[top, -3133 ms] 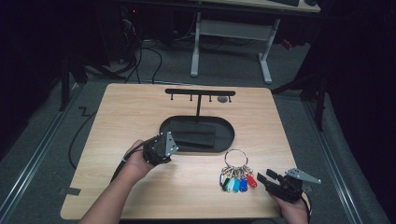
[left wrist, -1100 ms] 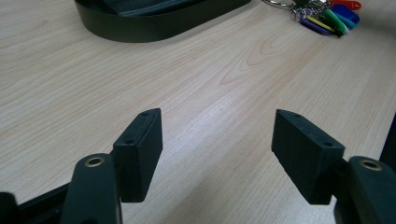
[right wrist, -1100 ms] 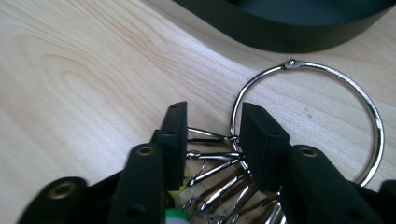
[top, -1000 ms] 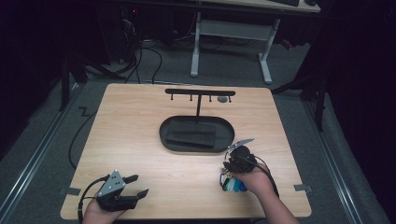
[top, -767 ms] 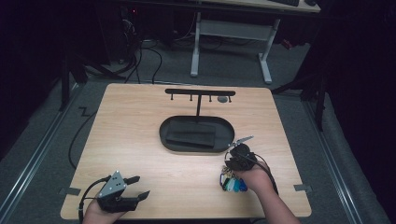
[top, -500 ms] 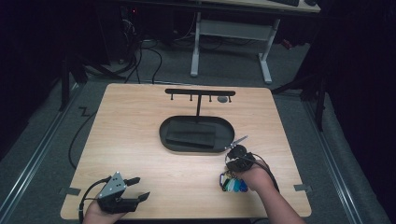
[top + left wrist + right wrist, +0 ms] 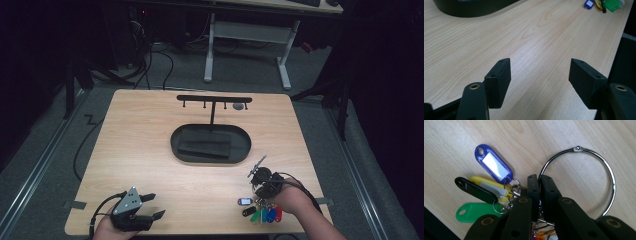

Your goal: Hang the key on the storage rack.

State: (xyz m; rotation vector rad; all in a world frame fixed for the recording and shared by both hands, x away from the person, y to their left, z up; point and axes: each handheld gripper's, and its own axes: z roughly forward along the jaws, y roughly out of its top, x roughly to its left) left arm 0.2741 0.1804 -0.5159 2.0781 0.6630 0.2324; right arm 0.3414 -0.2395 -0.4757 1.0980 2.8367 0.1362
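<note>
Fingers (image 7: pixel 534 192) of right gripper (image 7: pixel 539 182) clamped the key ring (image 7: pixel 599 160); left gripper (image 7: pixel 540 75) gaped empty. Oval tray (image 7: pixel 210 145) held one dark block (image 7: pixel 205 145).

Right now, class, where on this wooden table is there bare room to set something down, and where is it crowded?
Free: the light wooden table left of the black oval tray, and between the tray and the near edge. Crowded: the near right corner, with the coloured key tags.

Key ring (image 7: pixel 584 177) right of tray (image 7: pixel 210 145)
</note>
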